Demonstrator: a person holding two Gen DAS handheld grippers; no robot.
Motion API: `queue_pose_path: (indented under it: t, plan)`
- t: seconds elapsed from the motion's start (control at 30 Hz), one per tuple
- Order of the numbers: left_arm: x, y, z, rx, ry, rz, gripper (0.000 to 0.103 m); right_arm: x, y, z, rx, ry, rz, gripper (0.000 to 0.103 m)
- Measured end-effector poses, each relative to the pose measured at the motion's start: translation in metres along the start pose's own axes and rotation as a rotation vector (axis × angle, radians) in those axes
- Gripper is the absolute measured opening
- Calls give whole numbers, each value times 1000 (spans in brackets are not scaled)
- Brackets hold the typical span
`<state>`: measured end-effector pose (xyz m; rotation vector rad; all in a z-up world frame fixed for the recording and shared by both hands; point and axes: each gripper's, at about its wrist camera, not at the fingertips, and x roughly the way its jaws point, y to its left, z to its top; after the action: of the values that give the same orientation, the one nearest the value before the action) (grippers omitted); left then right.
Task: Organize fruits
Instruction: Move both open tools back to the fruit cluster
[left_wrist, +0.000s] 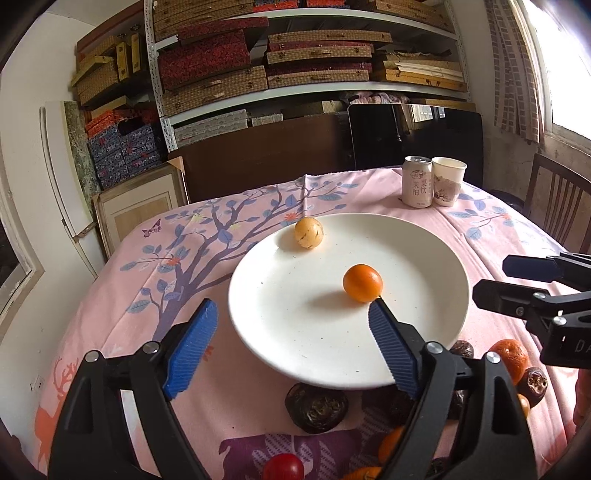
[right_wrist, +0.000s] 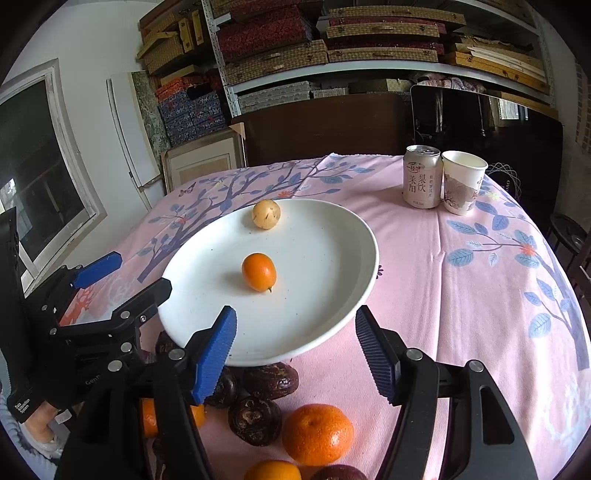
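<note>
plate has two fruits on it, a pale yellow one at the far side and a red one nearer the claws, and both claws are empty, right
Not quite: the nearer fruit is orange, not red. The right wrist view shows the small orange fruit mid-plate and the pale yellow fruit near the far rim. Both the left claw and the right claw are open and empty.

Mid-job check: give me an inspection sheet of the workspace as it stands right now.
Surface: pink patterned tablecloth covering the table.
Job's things: white plate holding a small orange fruit and a pale yellow fruit; mandarin and dark brown fruits loose in front of the plate.
Clutter: drink can touching paper cup, far right.
Grippers: left gripper open, empty; right gripper open, empty.
Cables: nothing seen.
Surroundings: shelves of boxes, wooden chair.
</note>
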<state>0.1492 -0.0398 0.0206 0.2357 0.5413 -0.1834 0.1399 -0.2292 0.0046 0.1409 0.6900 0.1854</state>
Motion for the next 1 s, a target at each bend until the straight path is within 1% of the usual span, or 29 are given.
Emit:
queue_pose_path:
  t: [0.1, 0.17, 0.3, 0.47, 0.6, 0.8, 0.97, 1.0]
  plan:
    - [-15, 4, -9, -21, -12, 8, 83, -16, -2, -12, 18, -26, -1, 74]
    - [-26, 6, -18, -29, -18, 21, 90, -26, -6, -23, 36, -39, -1, 74]
    - [-48, 11, -35, -49, -34, 53, 92, -44, -14, -45, 69, -62, 11, 77]
    - [-73, 14, -63, -55, -37, 78, 96, -66, -18, -72, 77, -99, -10, 85]
    - [-88, 19, -79, -68, -27, 88, 98, -82, -17, -83, 74, -128, 4, 92]
    - [-90, 33, -87, -132, 9, 80, 98, -88, -14, -87, 60, -145, 32, 93]
    - [-85, 32, -87, -127, 29, 79, 98, -88, -13, -88, 60, -139, 34, 93]
    - [-85, 32, -87, -124, 29, 80, 98, -88, -13, -88, 60, -137, 34, 95]
